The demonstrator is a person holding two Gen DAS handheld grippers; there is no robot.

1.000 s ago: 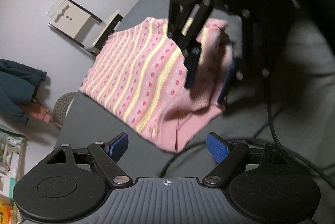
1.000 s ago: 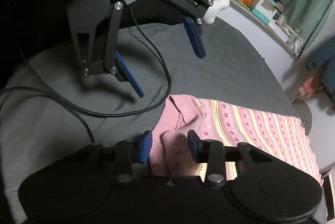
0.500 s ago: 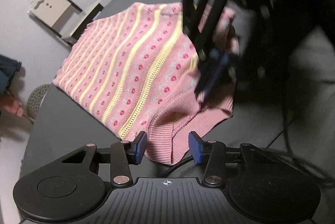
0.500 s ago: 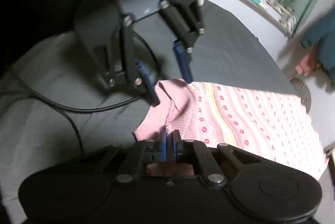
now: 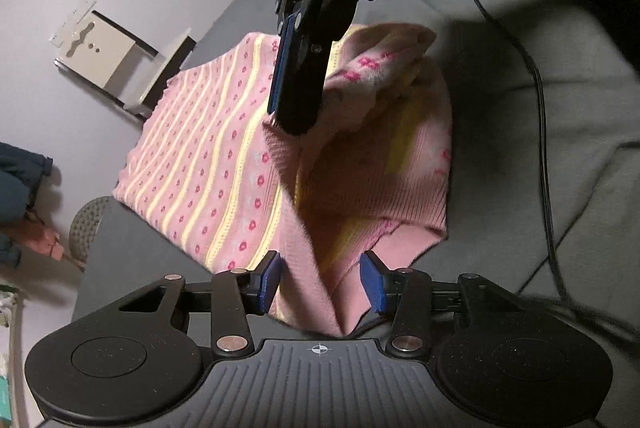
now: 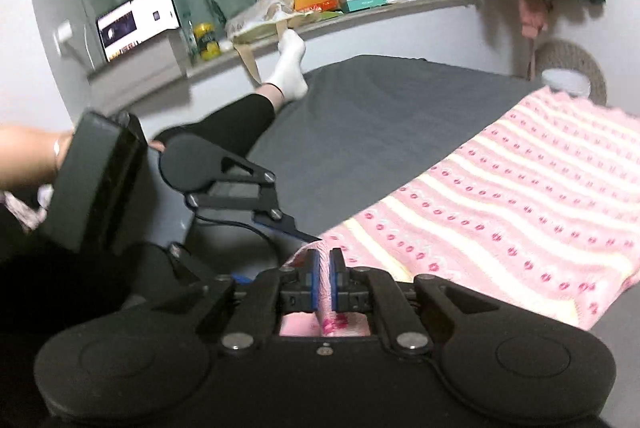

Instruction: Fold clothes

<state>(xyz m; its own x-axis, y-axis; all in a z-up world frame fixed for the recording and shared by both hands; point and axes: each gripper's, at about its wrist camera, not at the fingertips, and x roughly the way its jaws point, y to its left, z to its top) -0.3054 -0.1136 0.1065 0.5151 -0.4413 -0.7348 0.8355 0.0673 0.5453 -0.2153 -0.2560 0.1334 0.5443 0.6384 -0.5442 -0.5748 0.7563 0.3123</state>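
From my left wrist: my left tongs (image 5: 322, 282) stand open, jaws astride a pink fold of the sweater (image 5: 208, 164) but not pinching it. The sweater lies on the grey bed (image 5: 520, 132), long axis running from my jaws toward 11 o'clock. My right tongs (image 5: 298, 108) at 12 hold a raised corner.

From my right wrist: the right tongs (image 6: 325, 274) are clamped on a strip of sweater (image 6: 500, 212); the rest stretches toward 2 o'clock. The left tongs (image 6: 298, 232) sit just beside, at 11 (nearer the free hem, I judge), so closing them comes first.
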